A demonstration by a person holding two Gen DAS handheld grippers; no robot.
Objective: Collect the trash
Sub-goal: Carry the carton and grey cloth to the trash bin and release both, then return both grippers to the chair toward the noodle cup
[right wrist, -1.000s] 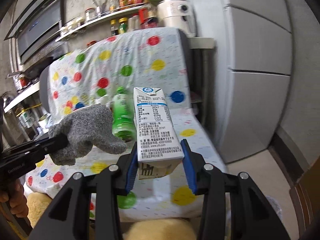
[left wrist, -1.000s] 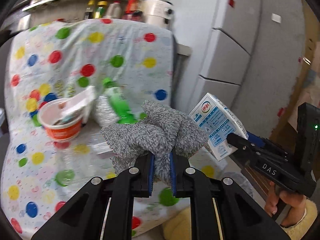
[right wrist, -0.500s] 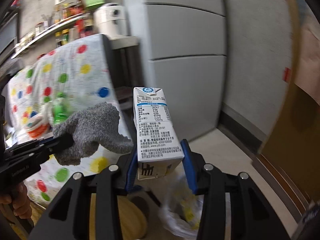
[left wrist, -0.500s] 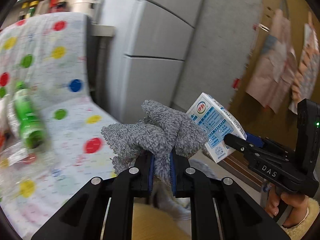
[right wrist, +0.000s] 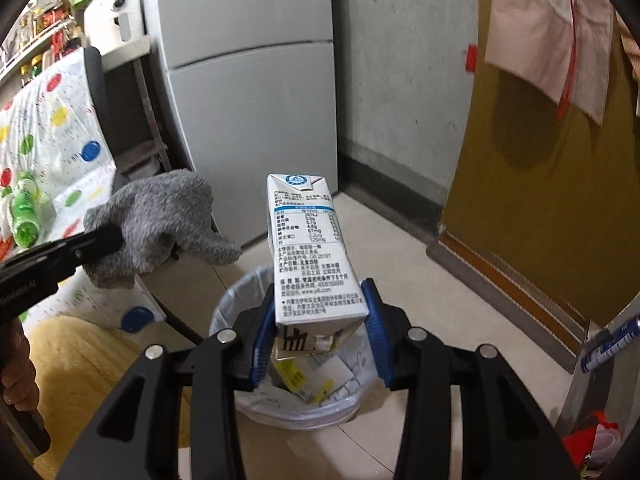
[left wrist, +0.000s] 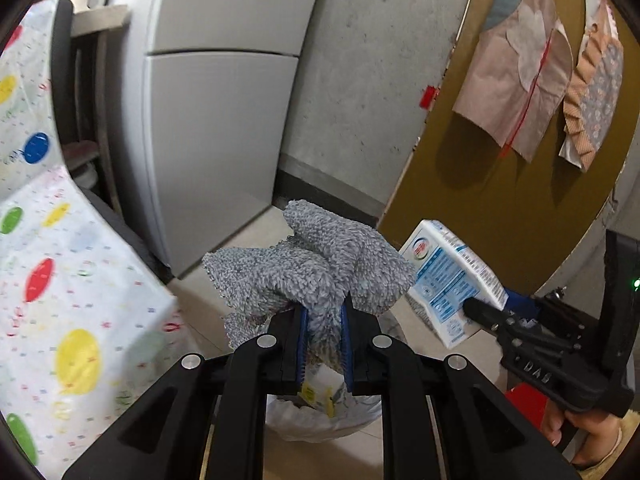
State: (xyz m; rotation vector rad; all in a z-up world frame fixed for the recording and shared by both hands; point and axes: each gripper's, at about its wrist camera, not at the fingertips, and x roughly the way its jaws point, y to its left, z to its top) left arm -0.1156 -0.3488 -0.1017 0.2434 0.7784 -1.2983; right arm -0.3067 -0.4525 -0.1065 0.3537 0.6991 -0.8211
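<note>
My left gripper (left wrist: pixel 323 320) is shut on a crumpled grey cloth (left wrist: pixel 308 268), which also shows in the right wrist view (right wrist: pixel 160 224). My right gripper (right wrist: pixel 320 324) is shut on a white and blue milk carton (right wrist: pixel 310 256), held upright; the carton also shows in the left wrist view (left wrist: pixel 450 280). Both are held over a bin lined with a white bag (right wrist: pixel 248 400) on the floor, with wrappers inside. The bin partly shows under the left gripper (left wrist: pixel 324 420).
A table with a polka-dot cloth (left wrist: pixel 60 288) stands at the left, with a green bottle (right wrist: pixel 24 220) on it. A grey fridge (right wrist: pixel 248 100) and concrete wall are behind. A brown door (right wrist: pixel 560 200) is at the right. A yellow cushion (right wrist: pixel 80 360) lies near the bin.
Both grippers have swung right, away from the table, and now hang over the bin. The cloth and the carton stay gripped.
</note>
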